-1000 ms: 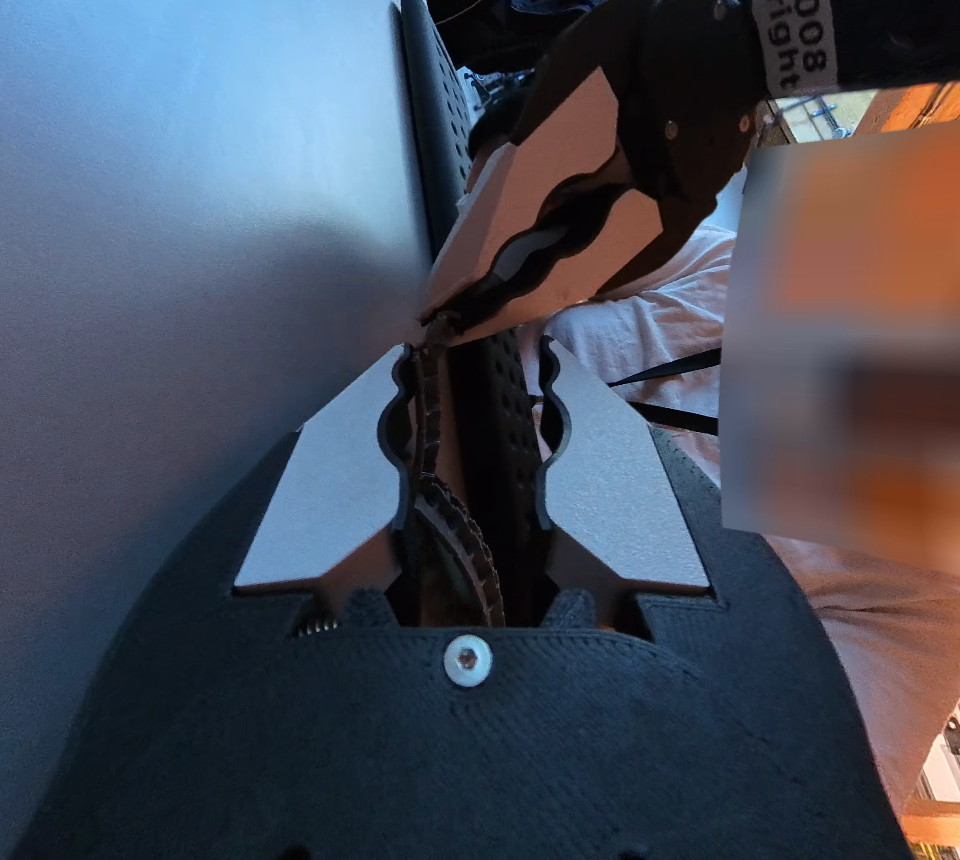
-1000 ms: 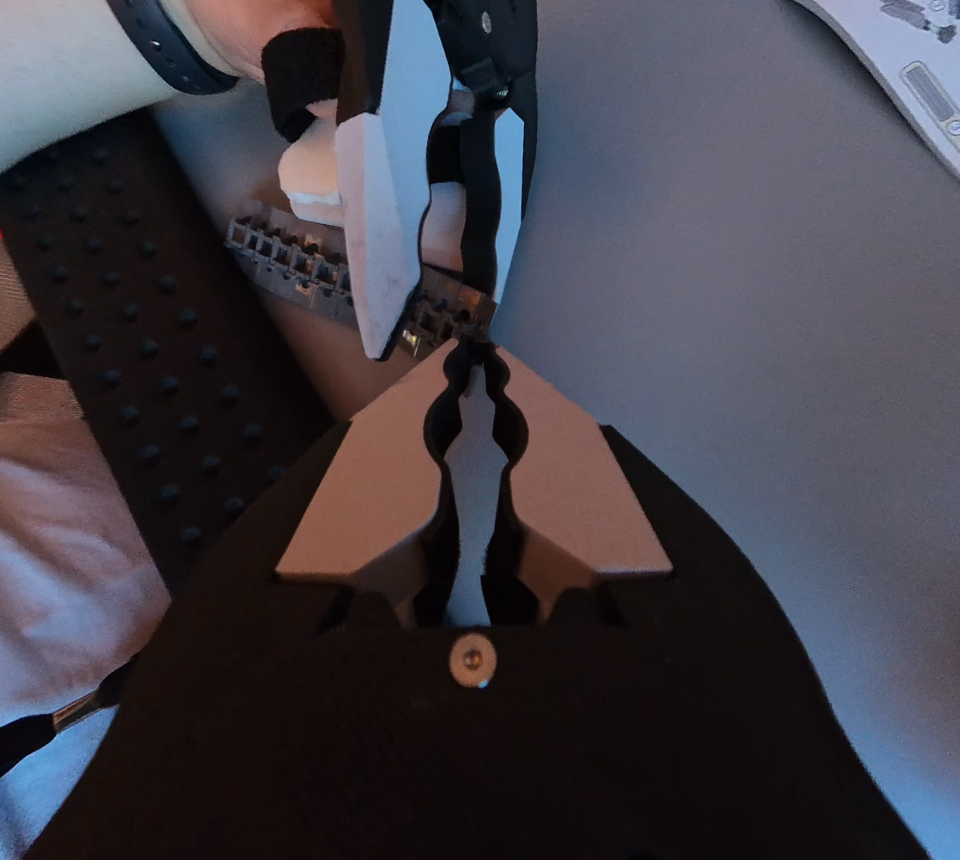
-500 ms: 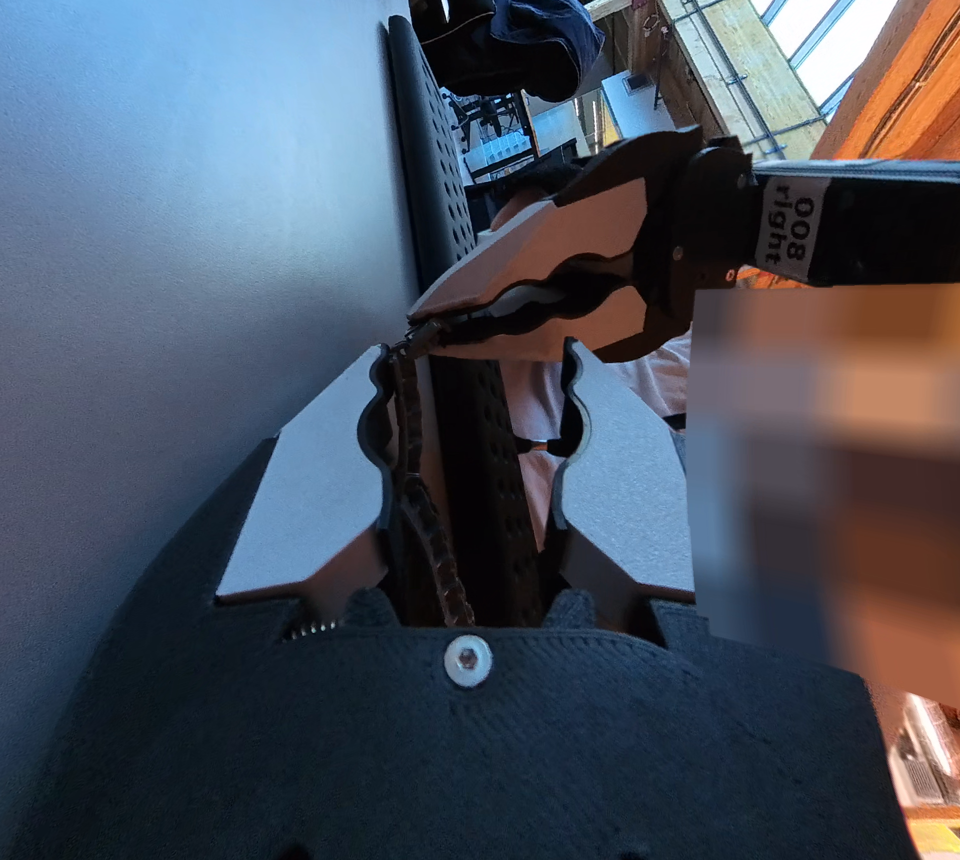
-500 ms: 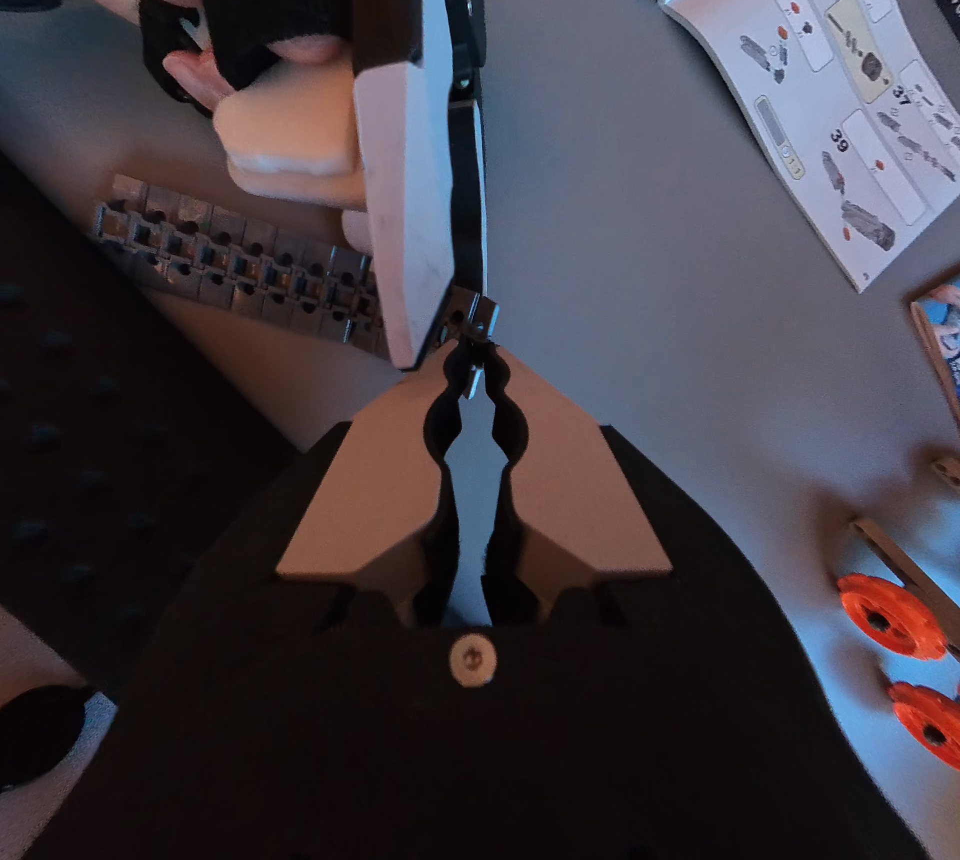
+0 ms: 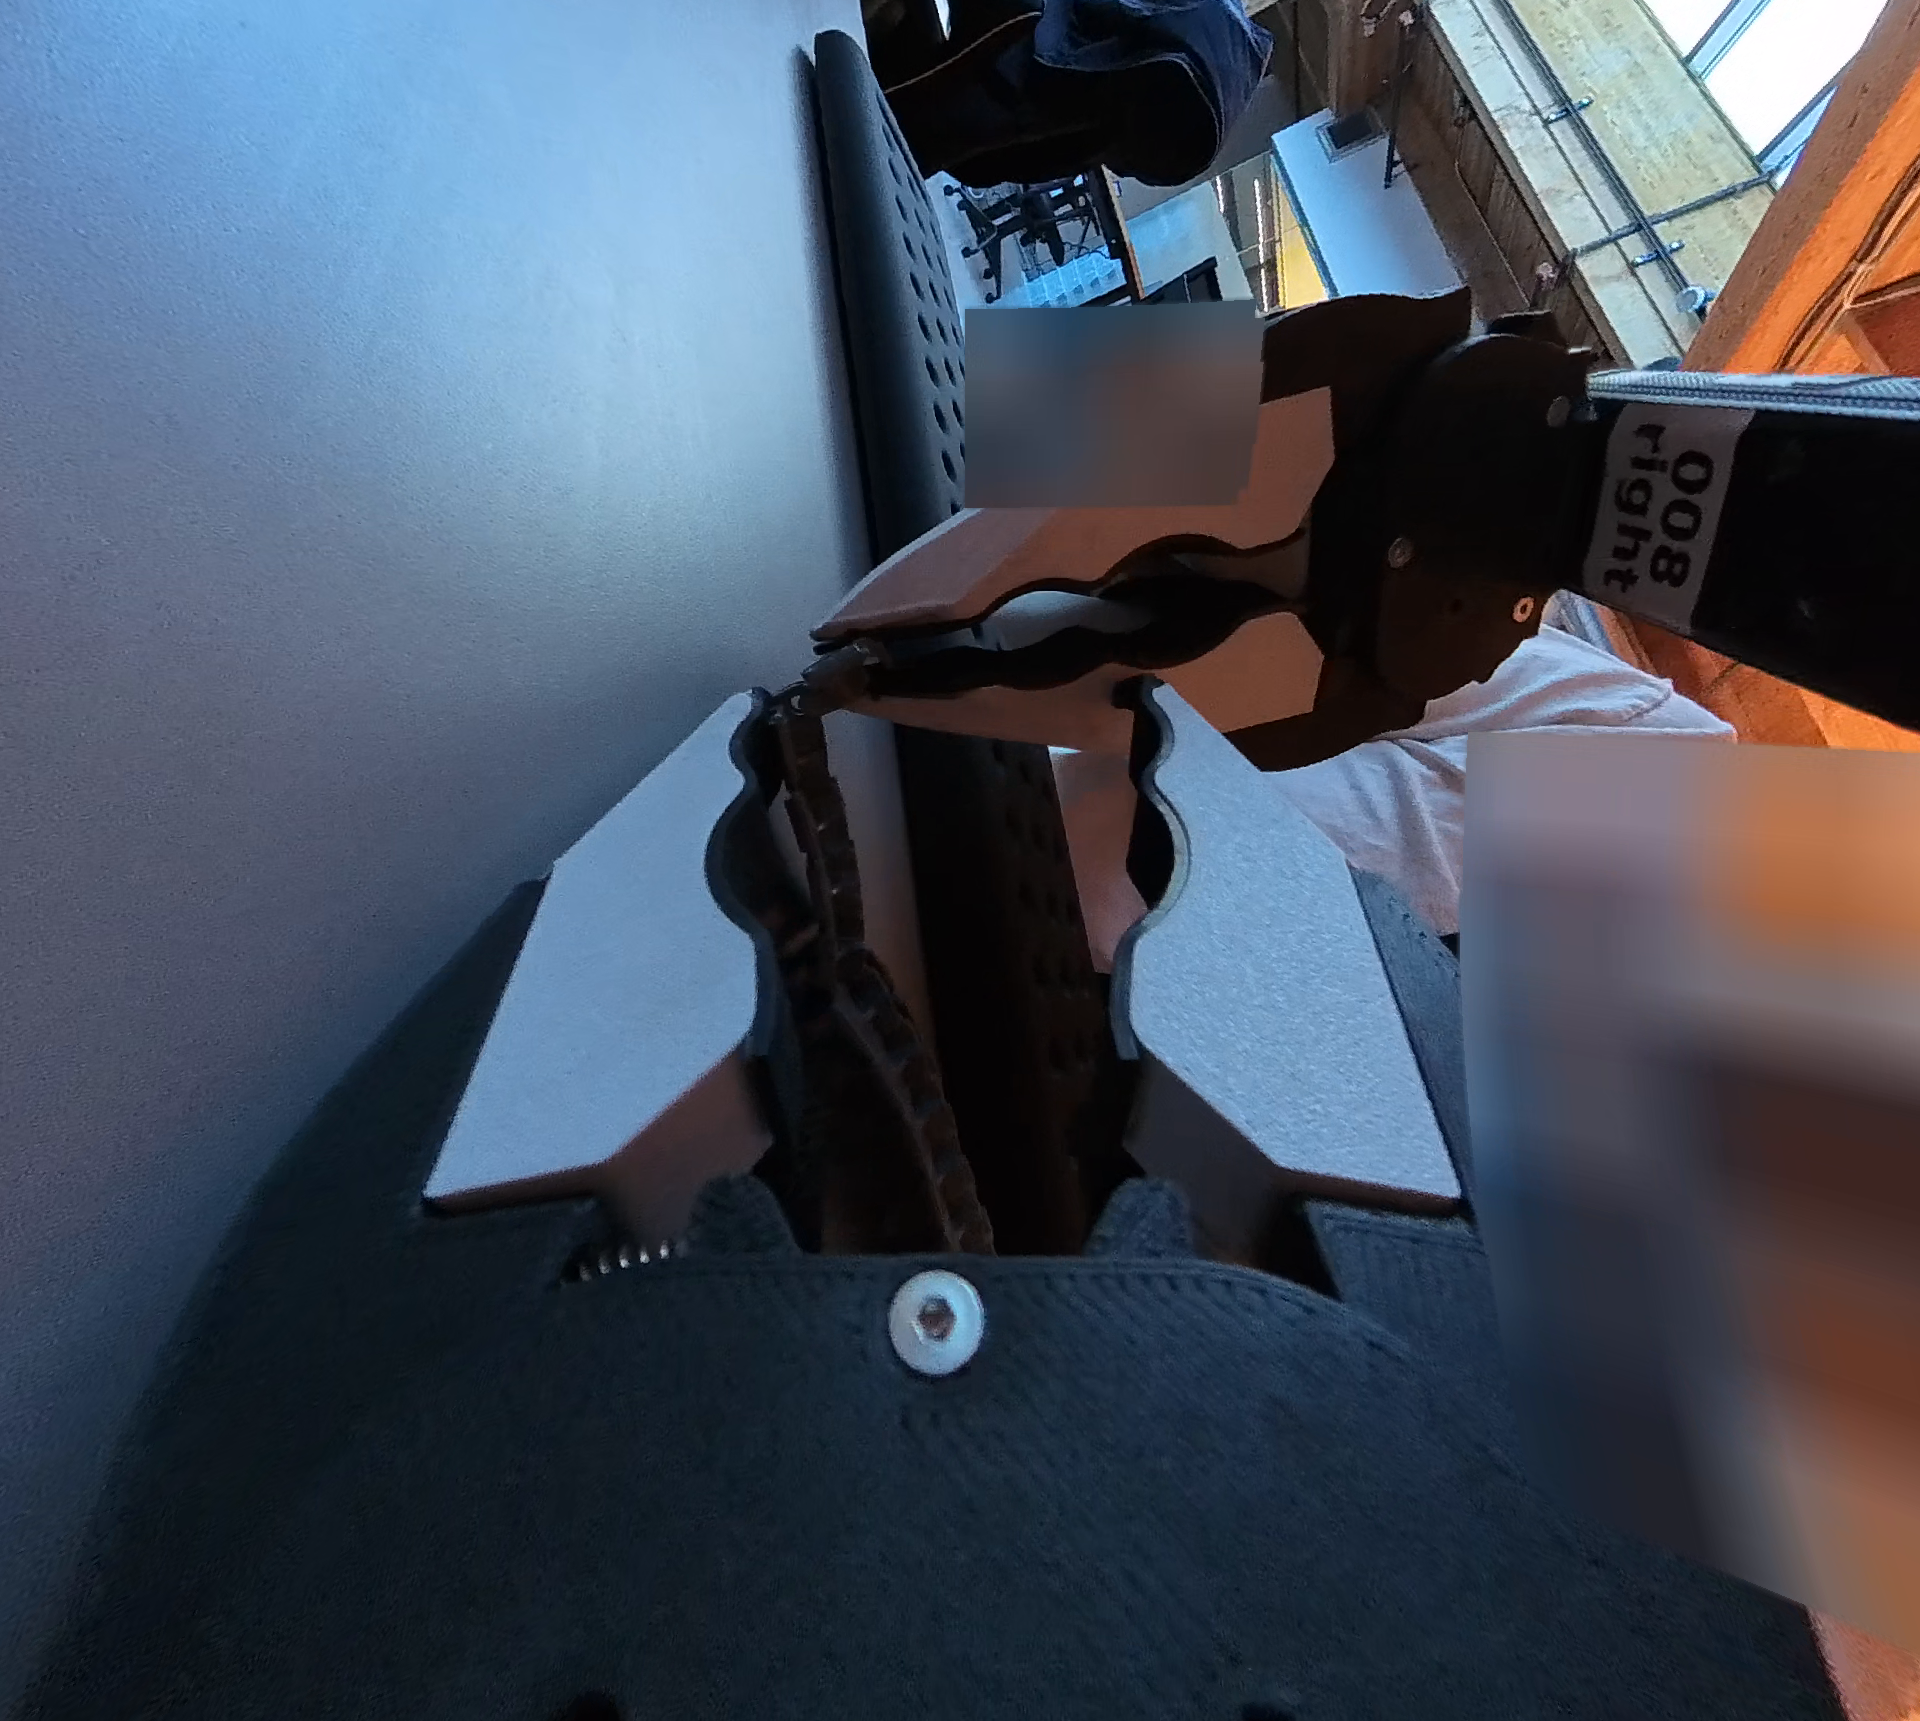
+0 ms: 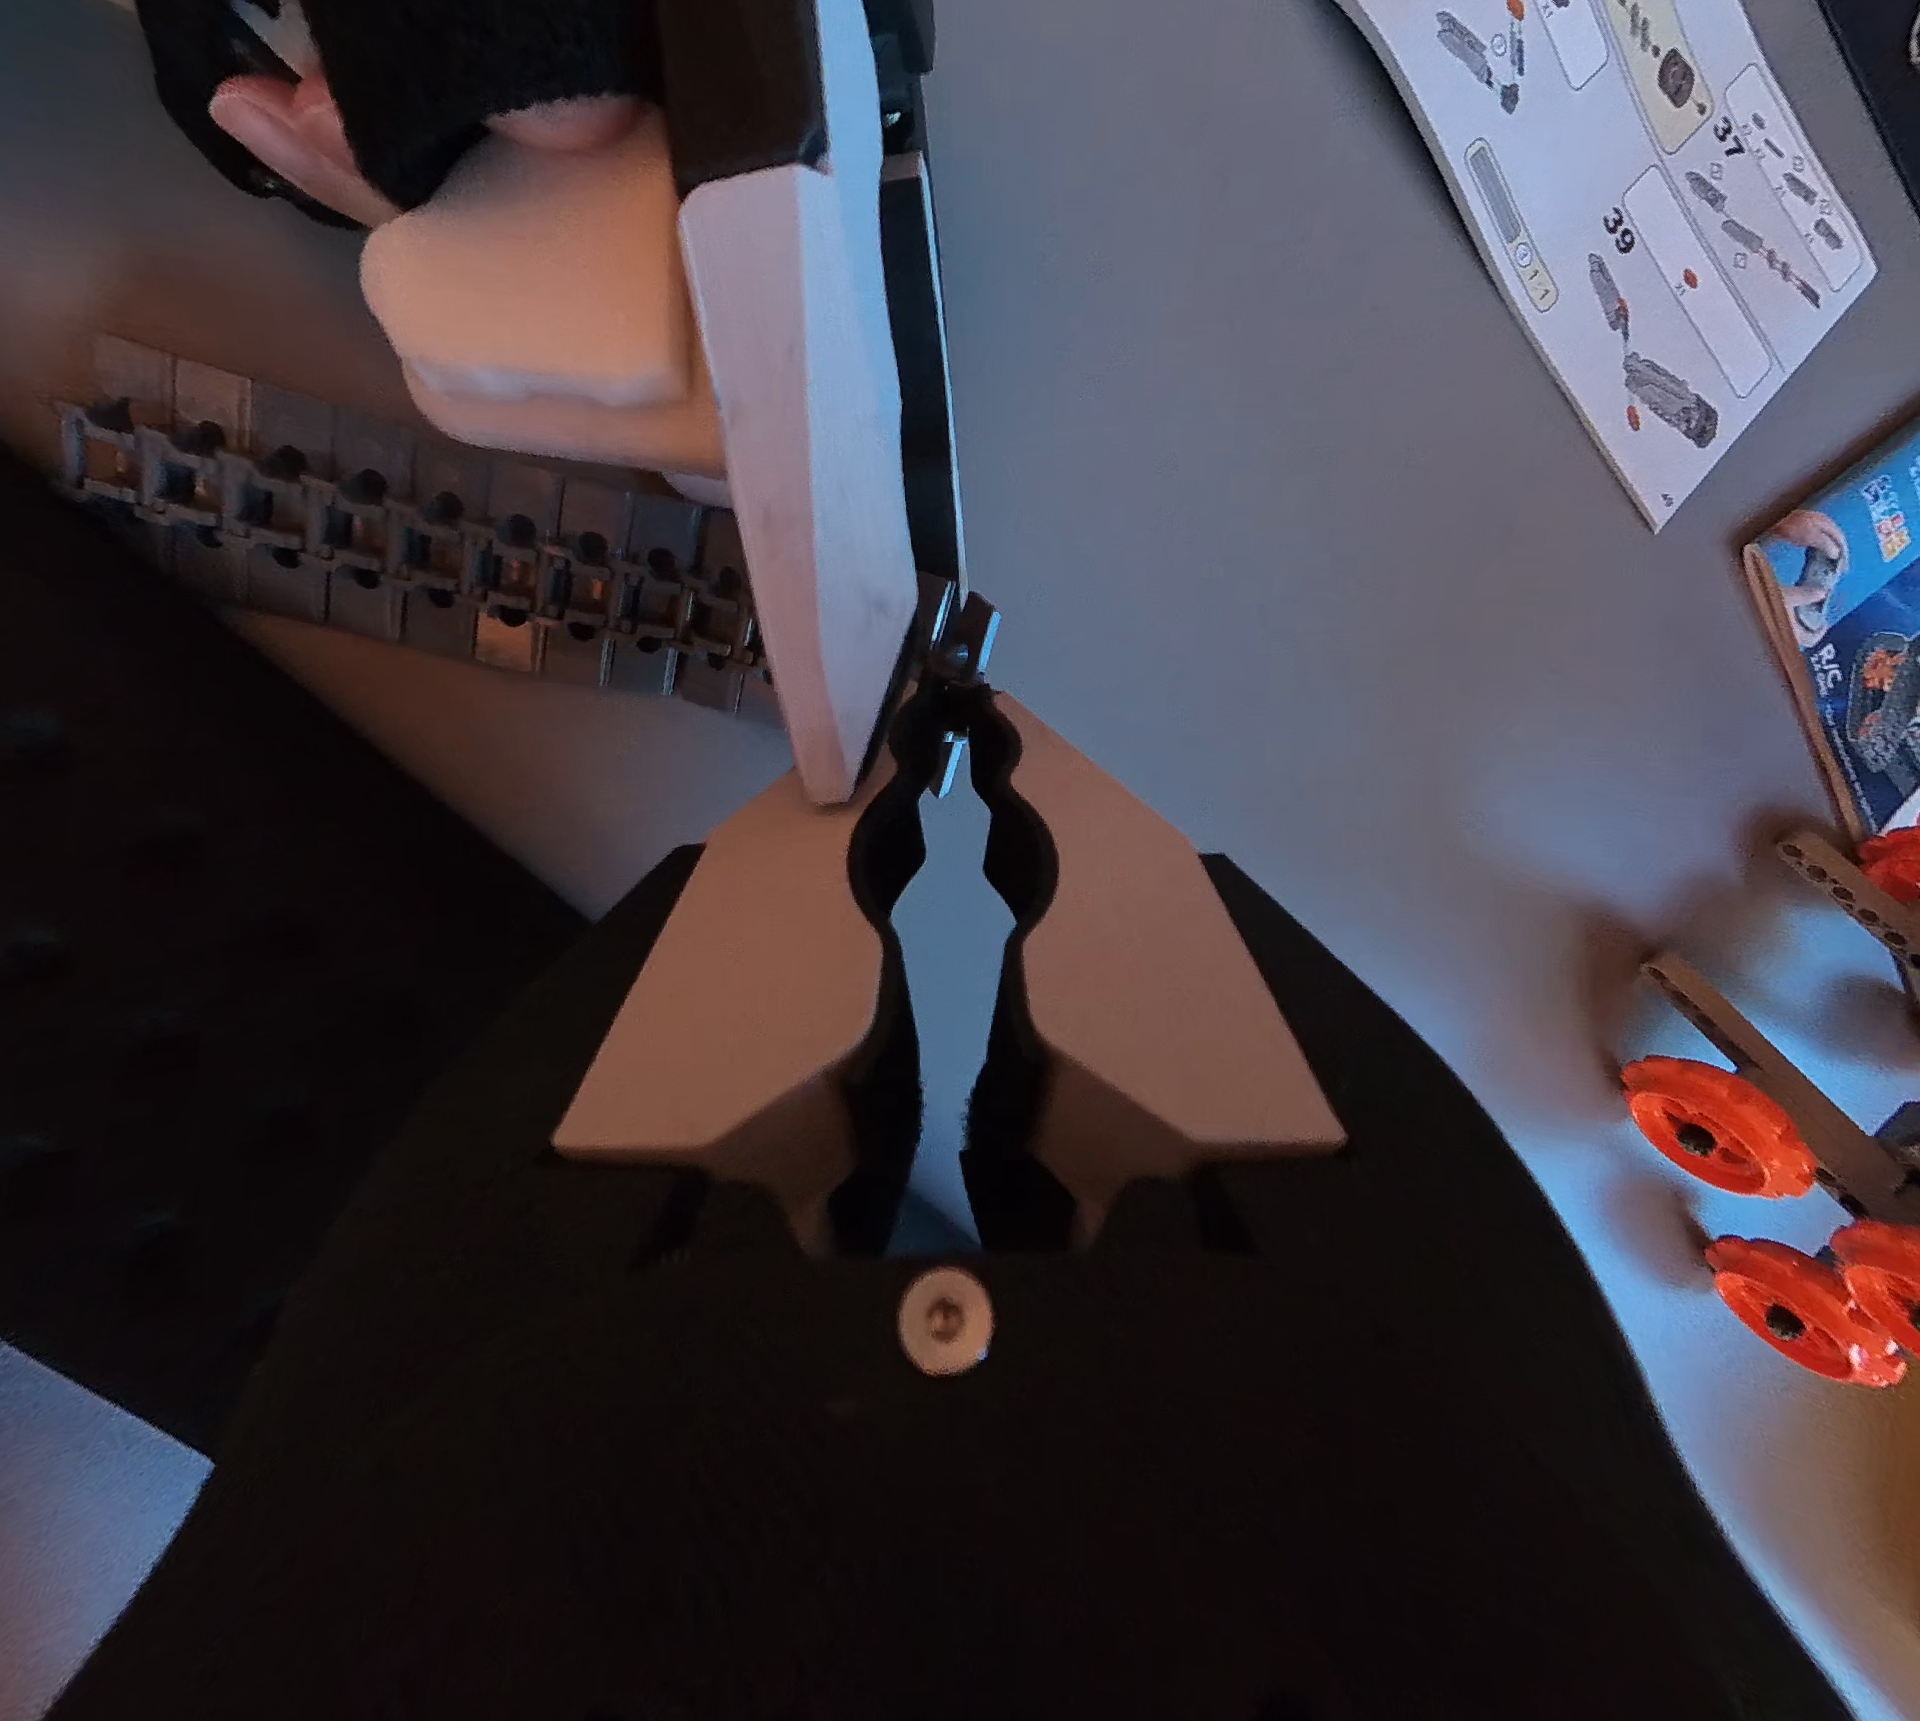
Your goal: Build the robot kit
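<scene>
Left gripper [image 5: 940, 741]: jaws apart, track chain [image 6: 416, 528] resting against one finger.
Right gripper [image 6: 951, 731]: clamped on chain's end link.

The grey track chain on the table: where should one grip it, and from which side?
Probably across its narrow width, on the straight stretch of the track chain lying flat on the table, coming from above: its long edges are parallel. The right gripper pinches one end.
</scene>
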